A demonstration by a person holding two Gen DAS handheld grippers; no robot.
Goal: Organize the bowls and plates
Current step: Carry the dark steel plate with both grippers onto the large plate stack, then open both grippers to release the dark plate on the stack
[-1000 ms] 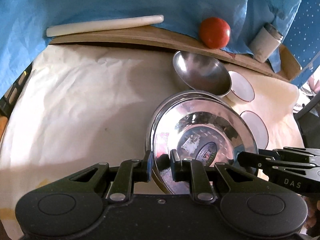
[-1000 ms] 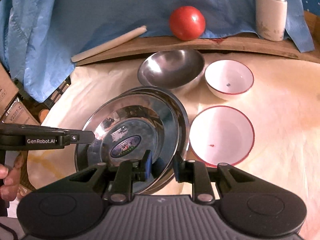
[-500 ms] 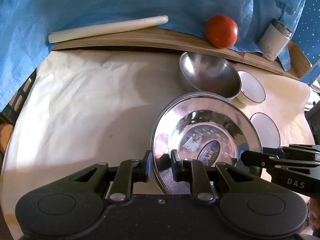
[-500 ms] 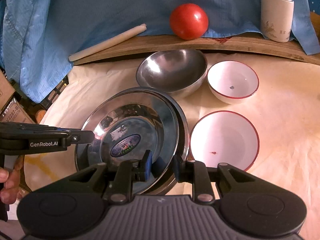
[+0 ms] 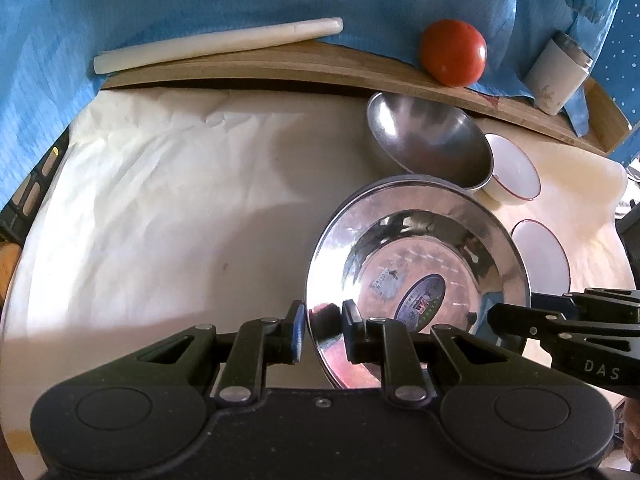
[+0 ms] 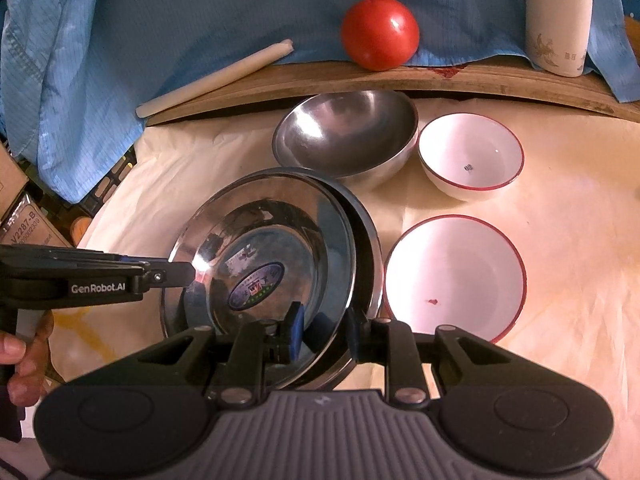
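A shiny steel plate [image 6: 260, 248] with a sticker hangs tilted over a second steel plate [image 6: 366, 232] on the cream cloth. My left gripper [image 5: 324, 330] is shut on the top plate's left rim. In the right wrist view it reaches in from the left [image 6: 184, 272]. My right gripper [image 6: 326, 330] is shut on the same plate's near right rim, and the lower plate's rim lies by its right finger. Behind the plates sits a steel bowl [image 6: 344, 136]. To the right are a small white red-rimmed bowl [image 6: 472, 156] and a wider one [image 6: 456, 276].
A wooden board [image 6: 440, 80] runs along the back, bearing a tomato [image 6: 380, 34], a white rolling pin [image 5: 216, 44] and a white flask [image 6: 558, 24]. Blue cloth hangs behind. A cardboard box [image 6: 20, 224] stands off the table's left edge. A hand [image 6: 20, 360] grips the left tool.
The top plate has shifted slightly, so it covers more of the lower plate. Both grippers keep their hold on its rim.
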